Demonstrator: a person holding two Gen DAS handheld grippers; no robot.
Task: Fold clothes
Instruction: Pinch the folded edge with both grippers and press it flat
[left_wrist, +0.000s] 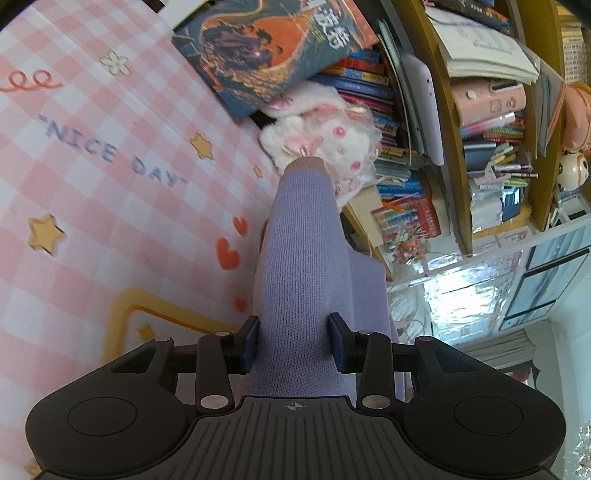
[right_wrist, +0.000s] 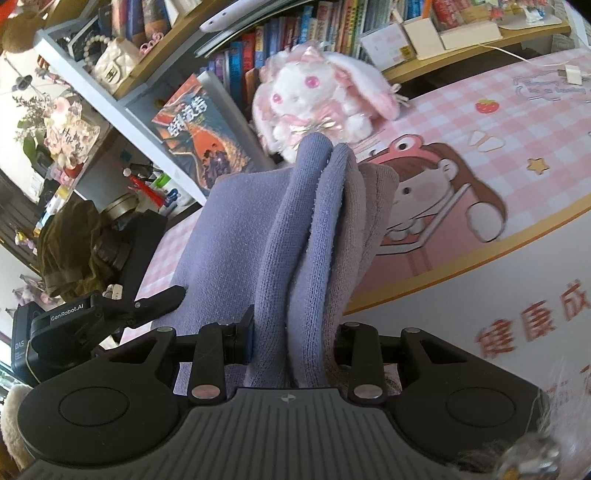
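Jaws clamp sweater (left_wrist: 299, 258), mat (left_wrist: 110, 166) bare

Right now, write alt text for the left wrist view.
The left gripper has its jaws closed on a bunched lilac knit garment above a pink checked desk mat. Beyond are a white plush rabbit and crowded bookshelves.

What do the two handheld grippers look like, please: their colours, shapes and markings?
Both are black. The left gripper and the right gripper each have a ribbed grey-black body, two round side lobes, silver pivot pins and a small crosshair mark. The finger pads are dark blue. White "GenRobot.AI" lettering shows on the left gripper's side in the right wrist view.
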